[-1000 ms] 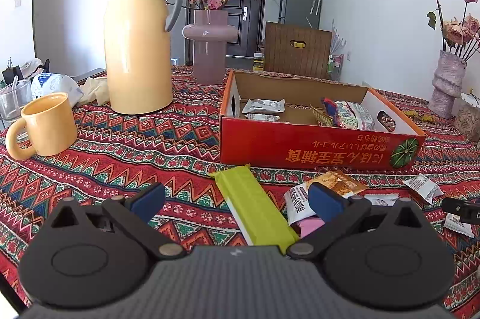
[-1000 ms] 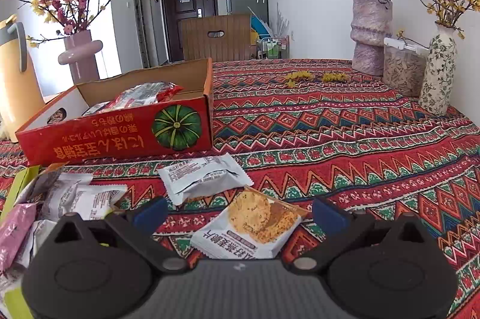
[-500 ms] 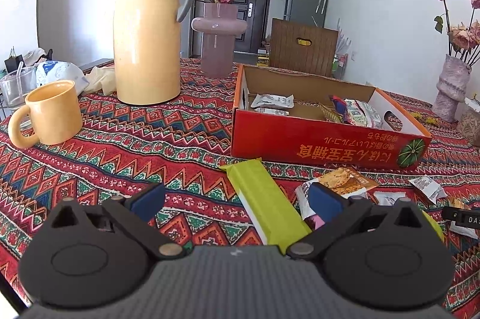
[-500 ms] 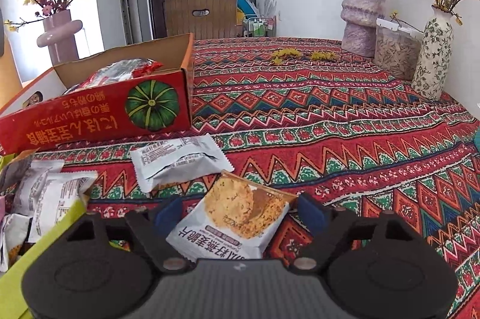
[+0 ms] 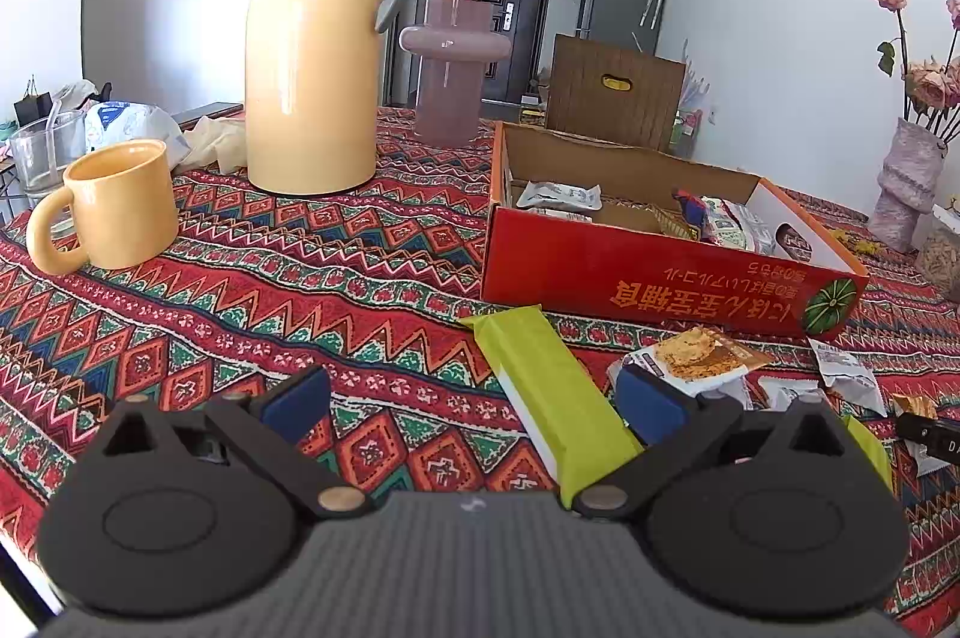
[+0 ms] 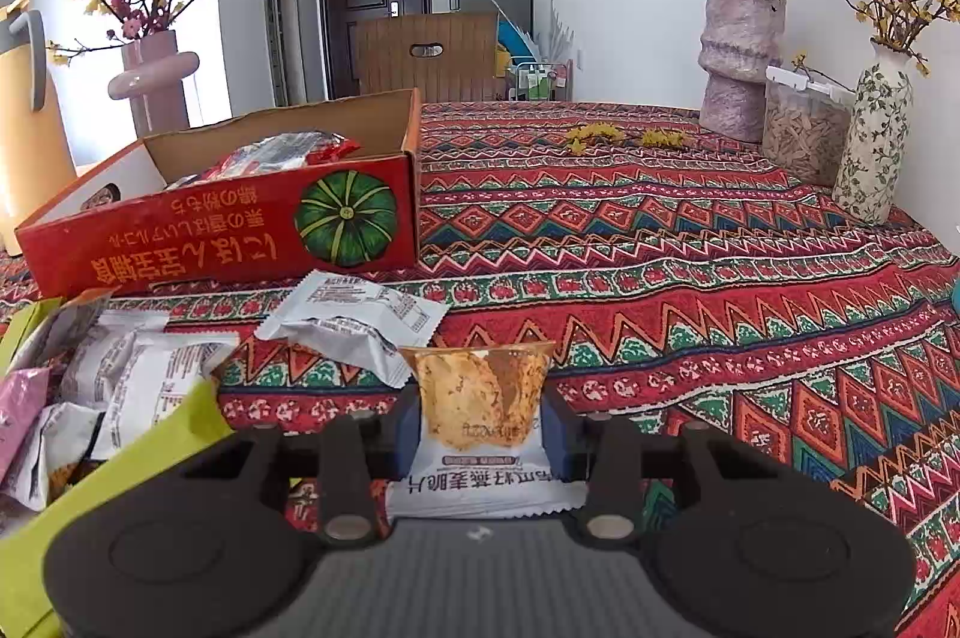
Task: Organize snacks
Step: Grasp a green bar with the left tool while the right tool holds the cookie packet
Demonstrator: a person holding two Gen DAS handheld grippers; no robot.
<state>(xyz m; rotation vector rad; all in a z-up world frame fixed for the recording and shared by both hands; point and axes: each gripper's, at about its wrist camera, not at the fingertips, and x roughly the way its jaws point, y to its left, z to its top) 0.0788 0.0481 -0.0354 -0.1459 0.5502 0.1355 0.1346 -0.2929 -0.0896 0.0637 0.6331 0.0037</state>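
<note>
In the right wrist view my right gripper (image 6: 480, 422) is closing on an orange-and-white oat-crisp packet (image 6: 483, 392). Both blue pads press its sides and it buckles upward between them. A silver packet (image 6: 354, 320) lies just beyond, and several more packets (image 6: 120, 368) are heaped to the left. The red cardboard box (image 6: 240, 230) with the pumpkin picture stands behind them and holds a few snacks. In the left wrist view my left gripper (image 5: 474, 398) is open above the cloth. A long green packet (image 5: 558, 398) lies by its right finger, in front of the box (image 5: 660, 278).
A yellow thermos (image 5: 312, 56), a yellow mug (image 5: 114, 206) and a pink vase (image 5: 453, 80) stand at the back left. At the far right are a stone-look vase (image 6: 741, 56), a seed jar (image 6: 801, 128) and a floral vase (image 6: 876, 140). A patterned cloth covers the table.
The right jaws have narrowed from wide open onto the oat-crisp packet, which now stands bent up between the pads. The left gripper has stayed open and nearly still.
</note>
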